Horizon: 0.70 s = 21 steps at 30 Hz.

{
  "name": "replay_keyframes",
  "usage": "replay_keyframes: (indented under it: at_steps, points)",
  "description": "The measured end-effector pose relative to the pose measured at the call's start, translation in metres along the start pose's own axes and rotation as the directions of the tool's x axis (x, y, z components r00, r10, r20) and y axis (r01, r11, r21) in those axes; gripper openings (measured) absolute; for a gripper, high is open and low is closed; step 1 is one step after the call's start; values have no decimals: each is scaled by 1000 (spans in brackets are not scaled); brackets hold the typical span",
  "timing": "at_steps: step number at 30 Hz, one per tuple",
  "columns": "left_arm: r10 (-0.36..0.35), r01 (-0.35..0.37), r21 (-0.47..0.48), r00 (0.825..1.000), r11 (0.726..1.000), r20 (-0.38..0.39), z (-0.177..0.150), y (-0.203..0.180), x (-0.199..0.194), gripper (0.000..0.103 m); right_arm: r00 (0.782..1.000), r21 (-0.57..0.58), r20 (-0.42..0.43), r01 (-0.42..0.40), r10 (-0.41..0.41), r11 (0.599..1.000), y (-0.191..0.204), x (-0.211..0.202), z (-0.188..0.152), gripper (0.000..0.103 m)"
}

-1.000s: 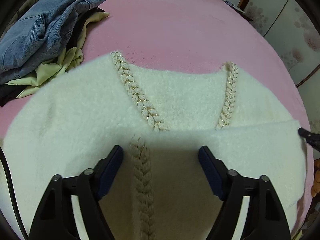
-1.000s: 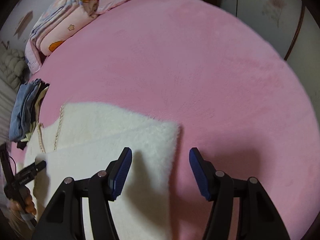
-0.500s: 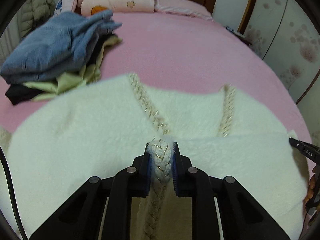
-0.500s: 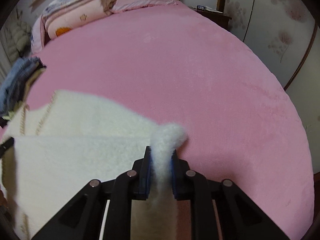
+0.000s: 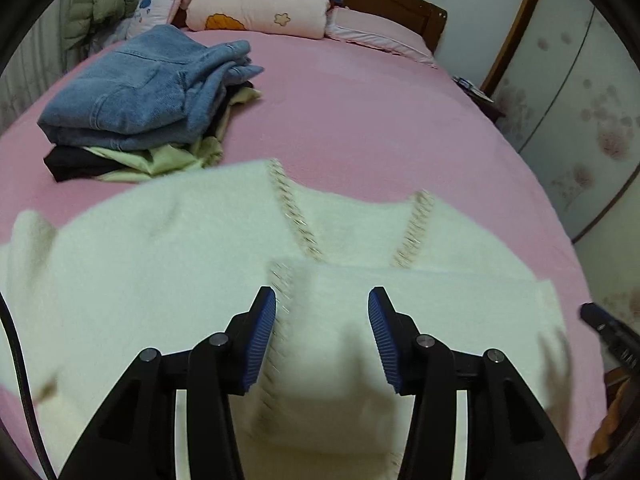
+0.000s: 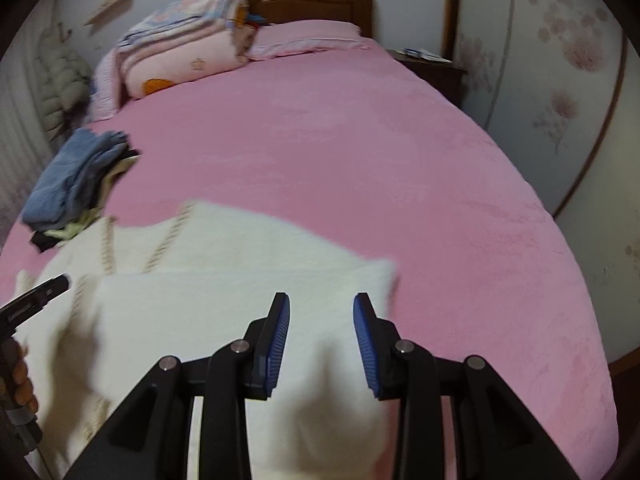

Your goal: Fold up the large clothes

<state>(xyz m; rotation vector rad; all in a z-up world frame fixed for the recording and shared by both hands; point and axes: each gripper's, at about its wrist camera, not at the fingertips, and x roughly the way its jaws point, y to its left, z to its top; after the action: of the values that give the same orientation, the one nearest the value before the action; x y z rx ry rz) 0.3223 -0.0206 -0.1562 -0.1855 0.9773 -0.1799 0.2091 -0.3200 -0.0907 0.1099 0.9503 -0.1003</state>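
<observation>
A: Pink bedspread [image 5: 360,120], wooden headboard [image 6: 312,2] at the far end.
B: Folded quilts [image 5: 256,4] against it, pink pillow [image 6: 308,38] beside them.
A: Clothes pile [image 5: 140,100], denim on top. Puffer jacket [image 5: 100,4] hangs on the wall behind.
B: Nightstand [image 6: 432,66], floral wardrobe doors [image 6: 560,60].

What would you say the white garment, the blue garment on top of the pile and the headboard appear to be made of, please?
White garment: seemingly a fuzzy, plush knit, matte, with braided trim carrying glinting threads along the neckline. Blue garment: likely denim, judging by its faded blue weave, stitched seams and pocket. Headboard: apparently wood, reddish-brown with a slight sheen, though veneer cannot be ruled out.
</observation>
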Motion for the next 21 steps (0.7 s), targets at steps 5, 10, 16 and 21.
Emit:
replay_keyframes:
  at_steps: [5, 10, 16, 21]
  points:
    - [28, -26, 31, 998, 999, -51, -34, -24, 6, 47, 999, -52, -34, -34, 33, 998, 39, 3, -33, 32]
    - [71, -65, 58, 993, 996, -95, -56, -11, 23, 39, 988, -75, -106, 104, -112, 992, 27, 29, -68, 23]
    - [83, -77, 75, 993, 994, -83, -58, -14, 23, 38, 985, -51, -89, 142, -146, 988, 1, 26, -81, 7]
    - [83, -76, 78, 992, 994, -96, -51, -13, 24, 39, 982, -35, -103, 156, -159, 987, 8, 29, -78, 11]
